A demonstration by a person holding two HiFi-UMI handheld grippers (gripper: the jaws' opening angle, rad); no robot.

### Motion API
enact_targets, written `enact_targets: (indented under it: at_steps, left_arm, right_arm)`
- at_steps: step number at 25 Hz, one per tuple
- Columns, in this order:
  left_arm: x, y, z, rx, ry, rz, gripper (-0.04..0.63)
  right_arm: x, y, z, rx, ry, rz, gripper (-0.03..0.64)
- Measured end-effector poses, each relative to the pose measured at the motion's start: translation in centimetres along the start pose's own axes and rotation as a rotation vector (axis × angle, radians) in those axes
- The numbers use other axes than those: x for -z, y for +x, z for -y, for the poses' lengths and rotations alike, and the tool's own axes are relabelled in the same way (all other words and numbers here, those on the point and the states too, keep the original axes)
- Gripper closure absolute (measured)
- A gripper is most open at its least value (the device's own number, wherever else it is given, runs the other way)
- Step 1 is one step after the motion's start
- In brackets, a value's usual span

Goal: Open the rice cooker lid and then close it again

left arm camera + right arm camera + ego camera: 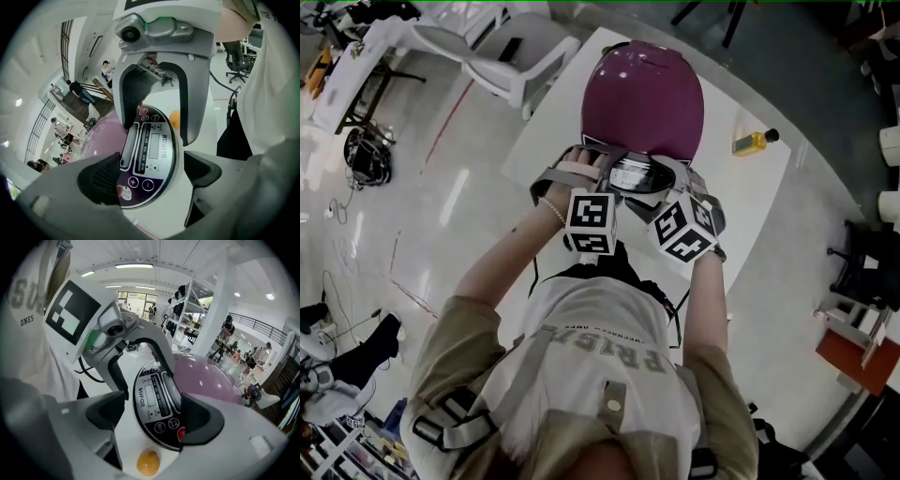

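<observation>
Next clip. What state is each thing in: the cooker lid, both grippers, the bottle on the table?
rice cooker lid: closed, down on the body.
left gripper: open, jaws apart in front of the control panel, gripping nothing.
right gripper: open, jaws apart at the same panel, gripping nothing.
yellow bottle: black cap on.

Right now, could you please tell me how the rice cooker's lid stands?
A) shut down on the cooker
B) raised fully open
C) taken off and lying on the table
A: the purple lid sits domed and closed on the cooker, and in the right gripper view it meets the control panel with no gap showing.
</observation>
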State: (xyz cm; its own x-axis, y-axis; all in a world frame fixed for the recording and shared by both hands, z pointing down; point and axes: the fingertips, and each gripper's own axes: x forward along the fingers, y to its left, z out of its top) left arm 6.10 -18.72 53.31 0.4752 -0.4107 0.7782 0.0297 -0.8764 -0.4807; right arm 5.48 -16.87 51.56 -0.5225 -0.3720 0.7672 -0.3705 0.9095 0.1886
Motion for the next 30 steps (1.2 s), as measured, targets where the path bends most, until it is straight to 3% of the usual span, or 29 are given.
enact_targets:
  at_steps: [7, 17, 30]
  left_arm:
    - [0.3, 0.4, 0.0, -0.028, 0.054, -0.028, 0.155]
    - [1.1, 0.6, 0.2, -0.063, 0.222, -0.135, 0.152]
    - [2.4, 0.9, 1.1, -0.043, 0.343, -0.233, 0.084]
  right_arm:
    - [0.3, 0.4, -0.1, -0.012, -0.040, -0.032, 0.267]
    - [1.2, 0.9, -0.3, -0.004, -0.180, -0.139, 0.267]
    - [1.6, 1.3, -0.6, -0.036, -0.240, -0.255, 0.267]
